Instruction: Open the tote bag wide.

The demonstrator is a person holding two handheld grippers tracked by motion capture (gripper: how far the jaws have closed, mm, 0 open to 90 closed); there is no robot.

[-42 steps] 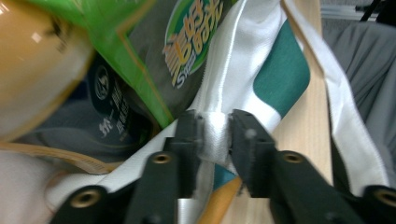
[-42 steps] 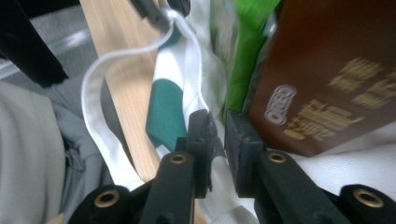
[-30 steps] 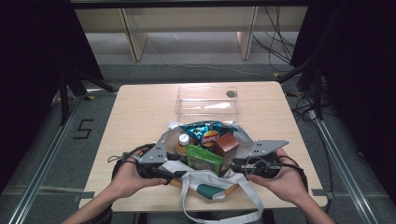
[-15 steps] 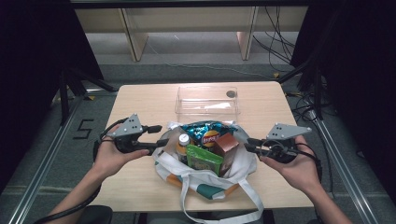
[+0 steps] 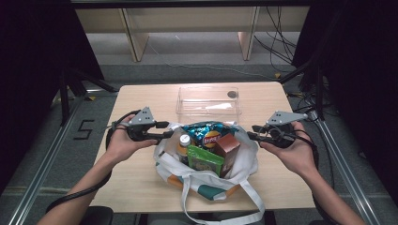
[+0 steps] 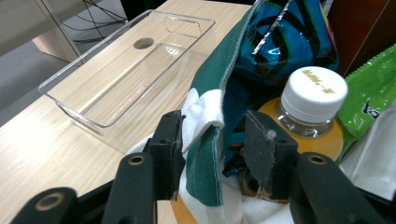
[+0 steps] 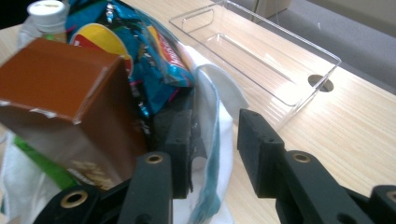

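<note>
A white cloth bag with green patches (image 5: 244,161) sits on the light wooden table (image 5: 141,187), near the person's edge. It is full of snacks: a shiny blue chip bag (image 5: 206,131), a brown cardboard box (image 5: 227,149), a green packet (image 5: 205,161) and a bottle of orange drink with a white cap (image 5: 184,144).

The left gripper (image 5: 164,130) is at the bag's left rim. Its jaws have just been closing, and in the left gripper view the bag's rim (white and green cloth) hangs between them (image 6: 212,144). One pad touches the cloth, but there is still a gap on the other side, so it is not pinched tight.

The right gripper (image 5: 251,131) is at the bag's right rim. Its jaws have just been opening. In the right gripper view the thin edge of the bag stands between them (image 7: 212,140), with room beside it, so the jaws are partly wide and not squeezing.

Behind the bag, just beside it, lies a clear plastic tray (image 5: 209,99) with nothing in it.
</note>
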